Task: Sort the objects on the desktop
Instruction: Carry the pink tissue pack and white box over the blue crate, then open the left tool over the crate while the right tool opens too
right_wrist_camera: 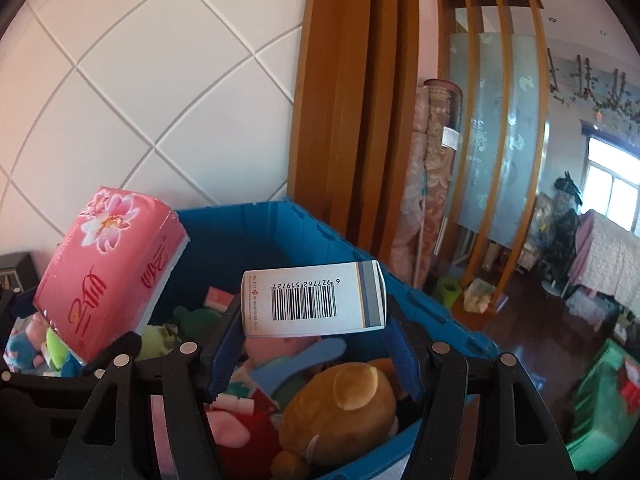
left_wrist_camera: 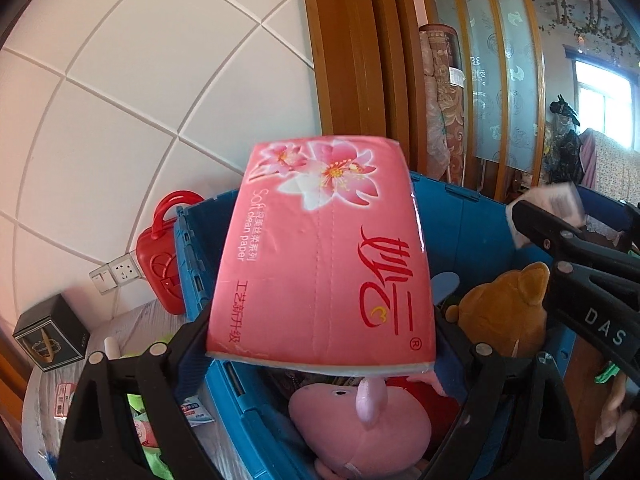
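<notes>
My left gripper [left_wrist_camera: 320, 344] is shut on a pink tissue pack [left_wrist_camera: 324, 248] with flower print and holds it above the blue crate [left_wrist_camera: 472, 220]. The pack also shows in the right wrist view [right_wrist_camera: 104, 268]. My right gripper [right_wrist_camera: 316, 344] is shut on a small white box with a barcode [right_wrist_camera: 316, 302] and holds it over the crate [right_wrist_camera: 272, 232]. The right gripper and its box show at the right of the left wrist view [left_wrist_camera: 560, 208]. Inside the crate lie a brown plush bear [right_wrist_camera: 344, 412] and a pink pig plush [left_wrist_camera: 360, 428].
A red case [left_wrist_camera: 158, 252] leans on the tiled wall left of the crate. A dark box [left_wrist_camera: 50, 336] and small packets [left_wrist_camera: 140, 428] lie on the white surface at left. A wooden partition [right_wrist_camera: 352, 100] and rolled carpets [right_wrist_camera: 428, 184] stand behind.
</notes>
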### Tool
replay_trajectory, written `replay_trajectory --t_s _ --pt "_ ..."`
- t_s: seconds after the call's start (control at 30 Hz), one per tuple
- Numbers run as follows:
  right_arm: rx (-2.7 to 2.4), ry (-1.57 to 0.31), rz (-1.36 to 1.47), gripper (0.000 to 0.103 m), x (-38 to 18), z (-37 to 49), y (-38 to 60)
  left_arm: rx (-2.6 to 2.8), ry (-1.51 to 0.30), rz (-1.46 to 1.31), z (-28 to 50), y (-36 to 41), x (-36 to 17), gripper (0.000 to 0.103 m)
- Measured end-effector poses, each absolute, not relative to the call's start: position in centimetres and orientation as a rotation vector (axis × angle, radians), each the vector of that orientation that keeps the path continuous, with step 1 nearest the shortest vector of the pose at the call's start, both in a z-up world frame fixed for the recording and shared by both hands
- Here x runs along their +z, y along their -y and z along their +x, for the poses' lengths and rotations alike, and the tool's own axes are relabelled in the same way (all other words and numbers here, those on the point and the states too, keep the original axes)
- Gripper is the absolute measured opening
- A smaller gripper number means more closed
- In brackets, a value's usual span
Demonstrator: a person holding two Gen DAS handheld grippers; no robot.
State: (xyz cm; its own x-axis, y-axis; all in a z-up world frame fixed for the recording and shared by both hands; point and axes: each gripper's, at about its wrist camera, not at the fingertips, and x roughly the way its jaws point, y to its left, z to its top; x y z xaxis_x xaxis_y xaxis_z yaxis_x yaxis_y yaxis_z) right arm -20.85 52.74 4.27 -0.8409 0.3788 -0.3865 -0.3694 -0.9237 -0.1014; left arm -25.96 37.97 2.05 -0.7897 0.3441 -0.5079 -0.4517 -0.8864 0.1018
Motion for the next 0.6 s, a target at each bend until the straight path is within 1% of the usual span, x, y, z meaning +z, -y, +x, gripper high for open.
replay_trajectory --t_s 0.03,0.07,0.1,0.17,0.43,0.6 --pt "2.68 0.035 -0.566 0.082 4.4 -20.9 -52.7 2.605 -0.308 -0.684 -26.0 -38.1 2.0 0.094" --pt "2.674 0.037 -0.567 0.102 4.4 -21.1 -52.8 2.608 -0.313 -0.68 -25.9 -38.2 2.0 0.096" --pt "2.673 0.039 -0.567 0.103 4.4 -21.1 -52.8 2.609 -0.317 -0.672 -25.7 -38.1 2.0 0.098" --pt "2.665 0.051 -0.564 0.103 4.3 -21.1 -52.5 2.612 -0.316 -0.663 -25.5 -38.0 2.1 0.099" --pt "2.67 0.039 -0.582 0.103 4.3 -20.1 -51.9 2.618 -0.295 -0.669 -24.9 -36.3 2.3 0.1" --pt "2.696 0.035 -0.603 0.103 4.4 -19.1 -50.2 2.639 -0.266 -0.674 -23.9 -33.8 2.4 0.1"
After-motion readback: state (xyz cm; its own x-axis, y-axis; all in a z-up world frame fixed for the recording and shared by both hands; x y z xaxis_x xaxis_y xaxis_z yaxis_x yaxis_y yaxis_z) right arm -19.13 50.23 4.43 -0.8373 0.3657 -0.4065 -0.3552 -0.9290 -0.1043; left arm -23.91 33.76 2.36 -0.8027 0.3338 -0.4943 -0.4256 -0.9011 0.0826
